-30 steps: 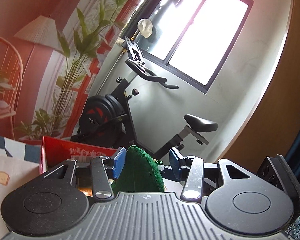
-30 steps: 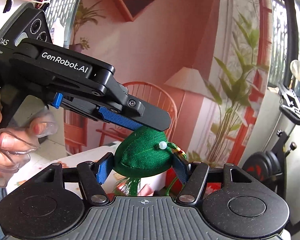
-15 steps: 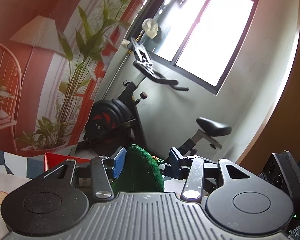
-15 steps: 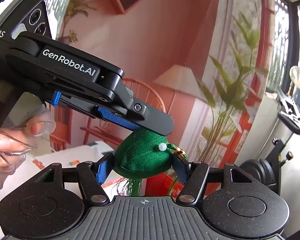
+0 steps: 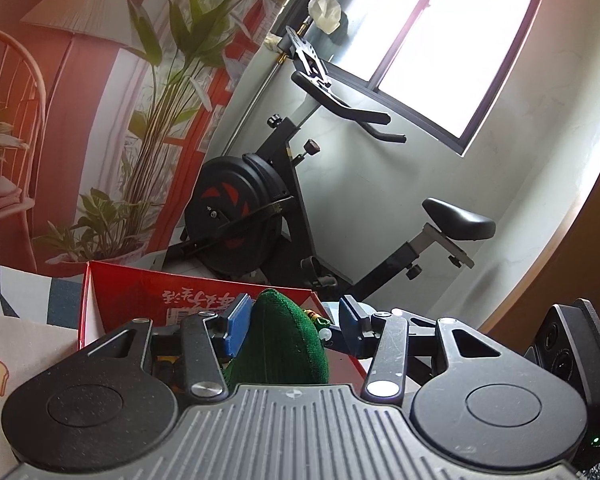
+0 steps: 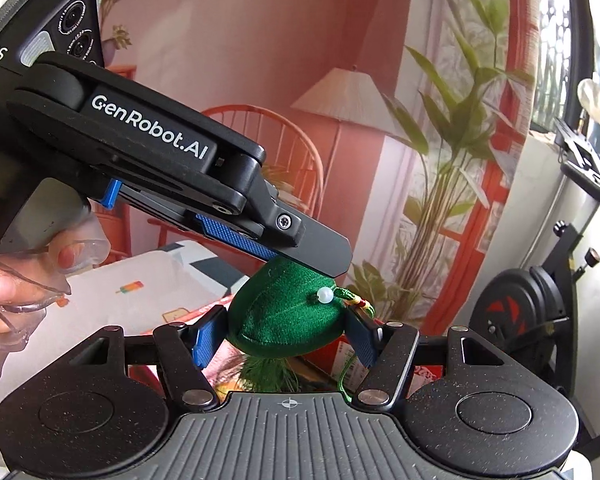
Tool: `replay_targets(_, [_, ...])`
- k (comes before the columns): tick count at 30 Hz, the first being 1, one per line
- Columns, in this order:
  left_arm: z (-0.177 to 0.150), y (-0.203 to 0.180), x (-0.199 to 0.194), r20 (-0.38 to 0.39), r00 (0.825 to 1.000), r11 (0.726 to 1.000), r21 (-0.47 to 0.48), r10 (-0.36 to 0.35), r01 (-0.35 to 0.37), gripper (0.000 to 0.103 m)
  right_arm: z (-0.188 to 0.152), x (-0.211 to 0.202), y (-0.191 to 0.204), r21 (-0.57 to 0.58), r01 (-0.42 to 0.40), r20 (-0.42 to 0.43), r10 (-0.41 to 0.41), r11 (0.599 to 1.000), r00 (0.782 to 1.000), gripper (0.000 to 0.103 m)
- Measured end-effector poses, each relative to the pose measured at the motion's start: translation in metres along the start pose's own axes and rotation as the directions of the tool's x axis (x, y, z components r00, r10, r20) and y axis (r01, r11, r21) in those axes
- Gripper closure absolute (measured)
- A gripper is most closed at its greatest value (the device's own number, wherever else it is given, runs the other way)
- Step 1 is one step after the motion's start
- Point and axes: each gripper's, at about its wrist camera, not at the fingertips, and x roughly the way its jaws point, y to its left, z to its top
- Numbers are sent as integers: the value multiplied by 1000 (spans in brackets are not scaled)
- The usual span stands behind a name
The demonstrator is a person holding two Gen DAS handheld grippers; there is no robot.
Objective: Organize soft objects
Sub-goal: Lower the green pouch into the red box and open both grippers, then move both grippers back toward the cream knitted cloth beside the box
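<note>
I note the green pouch (image 6: 288, 320) gripped between right gripper (image 6: 286, 336) jaws; left gripper (image 5: 290, 326) grasp unclear, underside hidden.

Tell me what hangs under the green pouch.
Under the green pouch in the right gripper, a green tassel hangs down; its lower end is hidden behind the gripper body.

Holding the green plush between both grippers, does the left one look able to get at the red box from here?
Probably yes. The red box sits open just beyond the left hand-held gripper, nothing between them; but the green plush fills its jaws, shared with the right hand-held gripper.
</note>
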Motion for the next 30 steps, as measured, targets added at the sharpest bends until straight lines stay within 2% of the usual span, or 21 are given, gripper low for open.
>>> replay_targets(7, [-6, 6, 9, -29, 997, 997, 31, 70, -69, 52, -14, 14, -6, 46, 53, -48, -51, 998, 998, 40])
replay_targets(13, [-12, 12, 0, -39, 989, 989, 55, 141, -139, 50, -30, 5, -9, 78, 106, -83, -100, 991, 992, 38])
replay_targets(20, [-32, 0, -25, -56, 978, 973, 130, 201, -192, 50, -46, -17, -7, 191, 171, -100, -154, 967, 983, 22])
replay_targets(22, [-39, -4, -35, -59, 976, 968, 157, 209, -198, 46, -52, -27, -2, 216, 187, -101, -169, 958, 980, 16])
replay_targets(24, [-47, -7, -45, -58, 973, 961, 179, 224, -210, 41, -58, -37, 4, 237, 194, -102, -174, 952, 979, 14])
replay_targets(25, [-51, -8, -49, -60, 972, 960, 184, 226, -211, 41, -61, -42, 7, 246, 195, -106, -174, 949, 979, 14])
replay_targets(27, [-61, -7, -59, -68, 972, 961, 177, 226, -211, 38, -68, -53, 14, 261, 207, -112, -183, 943, 977, 3])
replay_targets(30, [-81, -6, -73, -84, 971, 966, 151, 224, -210, 36, -80, -67, 29, 272, 225, -124, -198, 936, 972, 1])
